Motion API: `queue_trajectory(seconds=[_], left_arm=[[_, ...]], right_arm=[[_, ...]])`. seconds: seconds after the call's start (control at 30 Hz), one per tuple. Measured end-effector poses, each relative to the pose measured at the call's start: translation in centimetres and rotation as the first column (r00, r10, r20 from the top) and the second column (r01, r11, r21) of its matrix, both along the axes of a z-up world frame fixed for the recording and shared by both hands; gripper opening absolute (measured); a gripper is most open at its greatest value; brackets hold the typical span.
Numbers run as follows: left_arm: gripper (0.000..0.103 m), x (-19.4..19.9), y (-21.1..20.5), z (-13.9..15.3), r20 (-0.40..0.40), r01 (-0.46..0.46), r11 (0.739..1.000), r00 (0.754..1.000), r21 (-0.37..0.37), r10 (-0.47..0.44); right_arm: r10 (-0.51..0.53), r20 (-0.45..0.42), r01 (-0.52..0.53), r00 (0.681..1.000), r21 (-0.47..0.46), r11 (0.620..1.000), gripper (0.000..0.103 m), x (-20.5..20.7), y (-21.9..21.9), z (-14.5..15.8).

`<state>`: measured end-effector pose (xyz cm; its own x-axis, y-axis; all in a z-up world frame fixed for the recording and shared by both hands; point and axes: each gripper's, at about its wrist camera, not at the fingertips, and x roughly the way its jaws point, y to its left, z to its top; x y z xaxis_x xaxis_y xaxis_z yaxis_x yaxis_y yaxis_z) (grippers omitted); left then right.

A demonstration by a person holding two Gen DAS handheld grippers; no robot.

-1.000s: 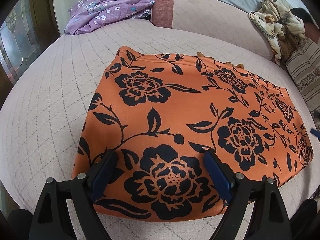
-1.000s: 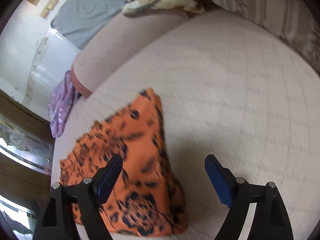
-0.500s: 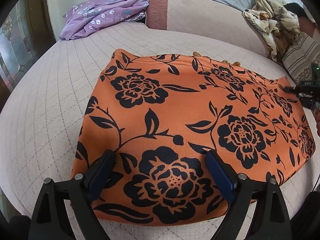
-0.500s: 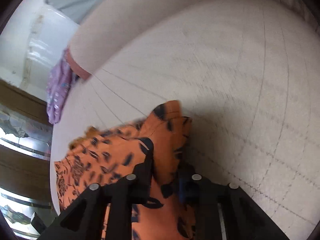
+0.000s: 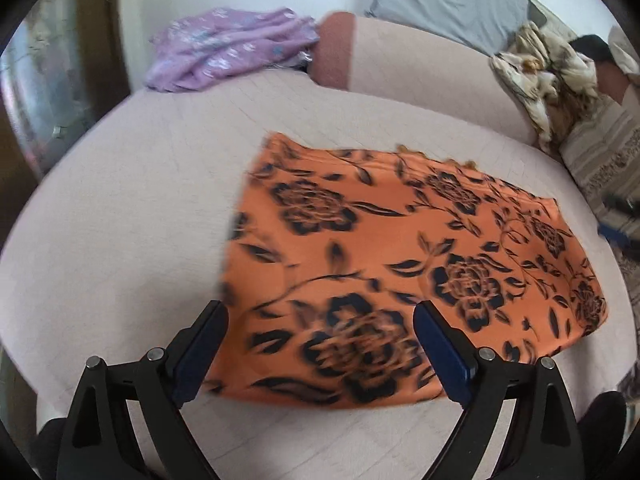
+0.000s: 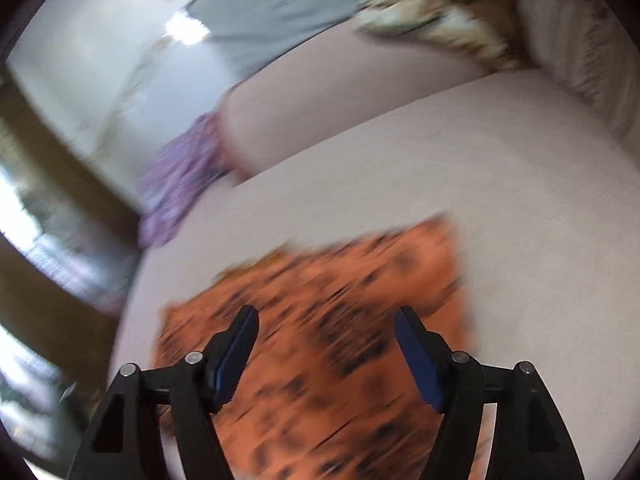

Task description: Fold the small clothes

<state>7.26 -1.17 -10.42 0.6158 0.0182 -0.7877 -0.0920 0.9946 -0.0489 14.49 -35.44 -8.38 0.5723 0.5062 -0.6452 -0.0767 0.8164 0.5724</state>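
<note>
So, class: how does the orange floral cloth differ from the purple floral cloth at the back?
The orange floral cloth lies spread flat mid-bed; the purple floral cloth sits bunched at the far edge. The orange one carries large black flowers; the purple one, small pale ones. Both are floral fabrics, and neither gripper holds them.

A home living room is shown. A pale quilted sofa is seen, with a striped cushion and loose clothes left on it.
</note>
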Motion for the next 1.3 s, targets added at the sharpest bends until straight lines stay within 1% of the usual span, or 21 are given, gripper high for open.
queue_trajectory(seconds=[0.07, 0.1, 0.13, 0.17, 0.2, 0.23, 0.3, 0.4, 0.5, 0.57, 0.67, 0.7, 0.73, 0.8, 0.83, 0.9, 0.97, 1.07, 1.13, 1.23, 1.3], left_arm=[[0.072, 0.3, 1.8, -3.1, -0.162, -0.029, 0.999, 0.986, -0.042, 0.021], [0.065, 0.3, 2.4, -4.0, -0.207, -0.040, 0.997, 0.978, -0.059, 0.027], [0.059, -0.2, 2.8, -3.4, -0.162, -0.018, 0.998, 0.987, -0.068, 0.006], [0.056, -0.2, 2.9, -2.7, -0.169, -0.013, 0.998, 0.986, -0.061, 0.002], [0.054, -0.2, 3.1, -2.2, -0.167, -0.015, 0.997, 0.986, -0.076, 0.002], [0.054, -0.2, 3.7, -1.2, -0.142, -0.018, 0.993, 0.990, -0.118, 0.001], [0.056, 0.3, 4.6, 0.3, -0.105, -0.026, 0.987, 0.994, -0.159, 0.009], [0.058, 3.6, 5.6, 1.5, -0.081, -0.026, 0.988, 0.997, -0.155, 0.014], [0.058, 8.7, 5.9, 0.5, -0.139, -0.009, 0.989, 0.990, -0.149, -0.011], [0.058, 12.8, 6.0, -0.9, -0.209, -0.017, 0.990, 0.978, -0.138, -0.013], [0.057, 16.1, 5.9, -1.8, -0.221, -0.008, 0.991, 0.975, -0.137, -0.022], [0.043, 17.8, 6.2, -2.9, -0.252, -0.029, 0.995, 0.968, -0.097, 0.003], [0.039, 18.7, 6.9, -3.8, -0.281, -0.062, 0.993, 0.959, -0.104, 0.030], [0.040, 19.6, 8.9, -4.3, -0.277, -0.153, 0.967, 0.956, -0.204, 0.093], [0.040, 19.8, 9.4, -3.8, -0.260, -0.185, 0.961, 0.957, -0.203, 0.129], [0.041, 19.3, 10.0, -2.6, -0.216, -0.226, 0.959, 0.958, -0.169, 0.187], [0.041, 18.0, 10.2, -1.3, -0.177, -0.226, 0.960, 0.964, -0.167, 0.197], [0.047, 14.9, 9.5, 0.2, -0.135, -0.181, 0.974, 0.977, -0.135, 0.163], [0.061, 12.0, 8.5, 1.1, -0.101, -0.153, 0.981, 0.985, -0.120, 0.142], [0.070, 7.7, 5.4, 1.8, -0.056, -0.101, 0.990, 0.994, -0.094, 0.096], [0.070, 4.9, 3.6, 2.3, -0.034, -0.055, 0.994, 0.998, -0.091, 0.052]], right_arm=[[0.062, -0.023, -0.061, 0.998, 0.055, 0.997, 0.082, -2.0, 2.2, -1.6], [0.080, -0.048, -0.077, 0.996, 0.048, 0.996, 0.083, -2.5, 3.5, -2.8], [0.081, -0.127, -0.080, 0.989, 0.017, 0.997, 0.083, -2.9, 4.4, -5.2], [0.074, -0.196, -0.074, 0.978, 0.005, 0.997, 0.083, -3.0, 4.7, -7.1], [0.071, -0.208, -0.070, 0.976, 0.013, 0.997, 0.083, -3.3, 4.6, -8.1], [0.055, -0.150, -0.053, 0.987, 0.013, 0.999, 0.083, -4.0, 4.4, -7.8], [0.047, -0.149, -0.046, 0.988, 0.014, 0.999, 0.083, -4.4, 4.2, -7.6], [0.046, -0.148, -0.039, 0.988, 0.048, 0.998, 0.083, -4.8, 4.0, -8.6], [0.048, -0.139, -0.039, 0.989, 0.062, 0.997, 0.083, -4.7, 3.8, -8.3], [0.047, -0.129, -0.039, 0.991, 0.068, 0.997, 0.083, -4.8, 3.7, -8.4], [0.043, -0.117, -0.034, 0.992, 0.084, 0.996, 0.083, -4.8, 3.4, -8.2], [0.042, -0.115, -0.032, 0.992, 0.089, 0.996, 0.083, -4.8, 3.4, -8.2], [0.039, -0.114, -0.029, 0.993, 0.093, 0.995, 0.083, -4.8, 3.3, -8.2], [0.039, -0.116, -0.028, 0.992, 0.096, 0.995, 0.083, -4.8, 3.2, -8.2], [0.039, -0.120, -0.027, 0.992, 0.096, 0.995, 0.083, -4.8, 3.1, -8.2], [0.039, -0.120, -0.027, 0.992, 0.100, 0.995, 0.083, -4.8, 3.1, -8.2], [0.039, -0.119, -0.027, 0.992, 0.102, 0.994, 0.083, -4.9, 3.1, -8.3], [0.032, -0.122, -0.020, 0.992, 0.097, 0.995, 0.083, -4.9, 3.0, -8.2], [0.020, -0.130, -0.008, 0.991, 0.093, 0.996, 0.083, -4.9, 3.1, -8.1], [0.000, -0.148, 0.011, 0.989, 0.078, 0.997, 0.083, -5.1, 3.3, -7.7], [-0.018, -0.154, 0.028, 0.988, 0.065, 0.998, 0.083, -5.7, 3.5, -7.0]])
